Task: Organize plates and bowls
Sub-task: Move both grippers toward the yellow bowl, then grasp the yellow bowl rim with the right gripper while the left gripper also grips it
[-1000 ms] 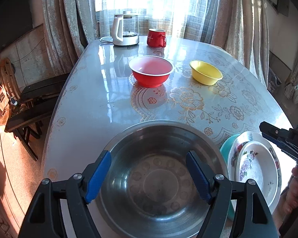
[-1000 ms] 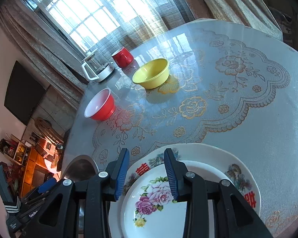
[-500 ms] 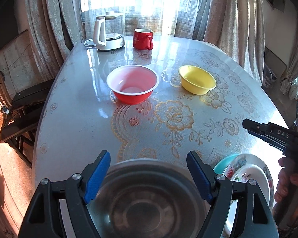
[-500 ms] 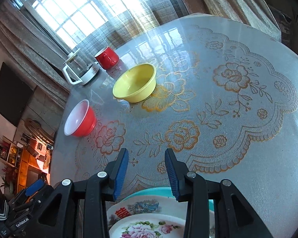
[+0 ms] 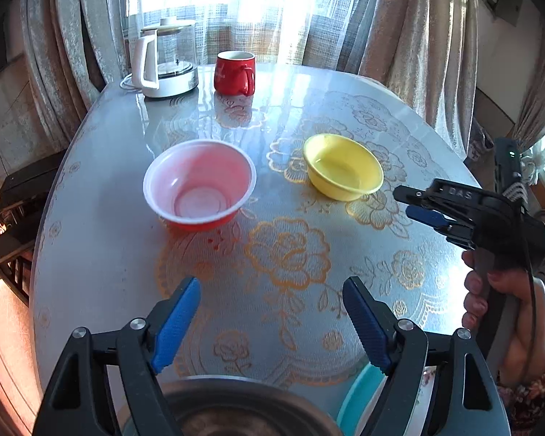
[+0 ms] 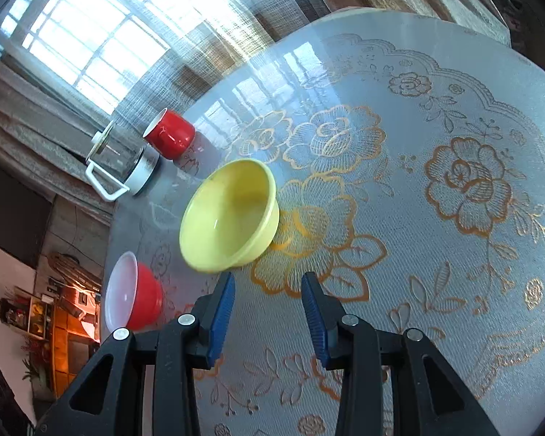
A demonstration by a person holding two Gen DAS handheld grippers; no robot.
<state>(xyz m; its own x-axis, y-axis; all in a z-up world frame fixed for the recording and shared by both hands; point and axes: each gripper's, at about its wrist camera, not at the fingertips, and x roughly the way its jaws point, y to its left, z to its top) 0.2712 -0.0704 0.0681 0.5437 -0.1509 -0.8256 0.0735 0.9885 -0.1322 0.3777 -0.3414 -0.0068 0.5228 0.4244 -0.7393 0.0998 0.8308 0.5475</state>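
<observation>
On the glossy, flower-patterned table [image 5: 91, 218], left wrist view: the left tool [image 5: 272, 321] hangs released, its ribbed blue pads wide apart over bare cloth and gripping nothing. Ahead stand a red bowl [image 5: 200, 185] with a pale interior and, to its right and apart from it, a yellow bowl [image 5: 343, 167]; both sit upright and empty. A steel basin [image 5: 243, 405] and the teal edge of a plate stack [image 5: 356, 396] show at the bottom margin. A glass kettle [image 5: 165, 60] and a red mug [image 5: 235, 72] sit at the far end. The right tool [image 5: 414, 203] enters from the right, held by a hand [image 5: 490, 298], its tip close to the yellow bowl.

Right wrist view: the right tool [image 6: 267, 305] is partly open and empty, its pads just short of the yellow bowl [image 6: 229, 214]; the red bowl [image 6: 132, 290] lies beyond to the left. The bowls look like thin, stiff, light plastic with smooth rolled rims, likely to skid on the slick table [image 6: 454, 254]; a pinch across the rim wall, one pad inside and one outside, seems the surest hold.
</observation>
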